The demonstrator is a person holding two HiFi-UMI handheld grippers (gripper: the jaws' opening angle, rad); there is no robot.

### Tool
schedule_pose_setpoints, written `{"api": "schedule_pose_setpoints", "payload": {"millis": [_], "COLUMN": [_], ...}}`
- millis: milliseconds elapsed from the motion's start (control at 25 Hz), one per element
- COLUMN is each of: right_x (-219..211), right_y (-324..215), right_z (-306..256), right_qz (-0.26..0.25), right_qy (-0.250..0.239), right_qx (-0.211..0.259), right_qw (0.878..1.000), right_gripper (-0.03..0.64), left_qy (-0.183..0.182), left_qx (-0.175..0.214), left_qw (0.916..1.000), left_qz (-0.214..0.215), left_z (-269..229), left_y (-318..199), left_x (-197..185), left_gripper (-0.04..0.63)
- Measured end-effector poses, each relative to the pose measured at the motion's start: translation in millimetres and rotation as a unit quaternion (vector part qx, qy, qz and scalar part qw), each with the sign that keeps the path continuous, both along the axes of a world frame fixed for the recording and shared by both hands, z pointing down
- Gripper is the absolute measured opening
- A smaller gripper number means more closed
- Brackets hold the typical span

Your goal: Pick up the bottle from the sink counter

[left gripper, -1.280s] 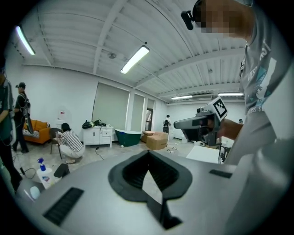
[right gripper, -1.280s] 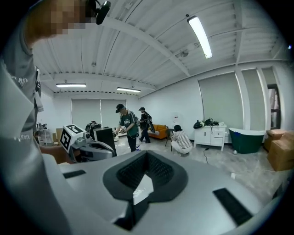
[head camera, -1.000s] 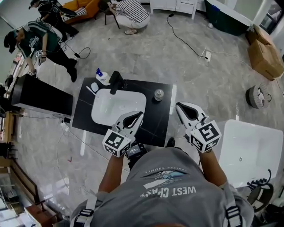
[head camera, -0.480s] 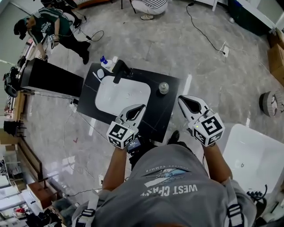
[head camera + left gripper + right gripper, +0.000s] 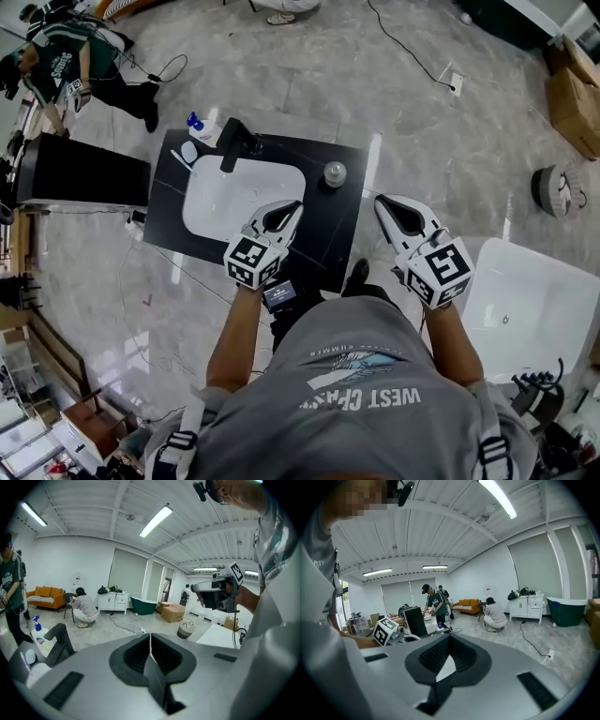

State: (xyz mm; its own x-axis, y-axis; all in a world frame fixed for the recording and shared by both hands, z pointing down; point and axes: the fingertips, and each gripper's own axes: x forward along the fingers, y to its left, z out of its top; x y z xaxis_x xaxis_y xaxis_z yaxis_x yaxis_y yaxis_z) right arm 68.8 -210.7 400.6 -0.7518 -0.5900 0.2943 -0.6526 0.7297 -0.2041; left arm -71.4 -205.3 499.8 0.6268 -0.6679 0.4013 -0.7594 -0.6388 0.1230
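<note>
- The left gripper (image 5: 296, 204) hovered over the near right part of the white basin (image 5: 234, 202), its fingers (image 5: 161, 656) pressed together with nothing between them.
- The right gripper (image 5: 378, 199) hung just off the table's (image 5: 333, 234) right edge, its fingers (image 5: 464, 656) meeting at the tips and likewise empty.
- A grey-capped bottle (image 5: 335, 173) stood upright on the table right of the basin, between the two grippers and beyond them, touching neither.
- A blue-topped bottle (image 5: 200, 127) stood at the far left corner beside the black faucet (image 5: 234, 145).
</note>
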Motion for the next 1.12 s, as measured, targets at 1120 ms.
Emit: {"api": "schedule_pose_setpoints", "payload": {"millis": [1120], "right_x": [1.0], "right_y": [-5.1], "right_z": [52.8], "right_qz": [0.056], "right_qy": [0.061], "right_qx": [-0.083], "right_qw": [0.993], "right_gripper": [0.002], "left_qy": [-0.013], "left_qx": [-0.067], "left_qw": [0.9952], "left_qz": [0.07], "left_z": [122.1], "left_y": [-79.9], "left_x": [20.0], "left_gripper": [0.083]}}
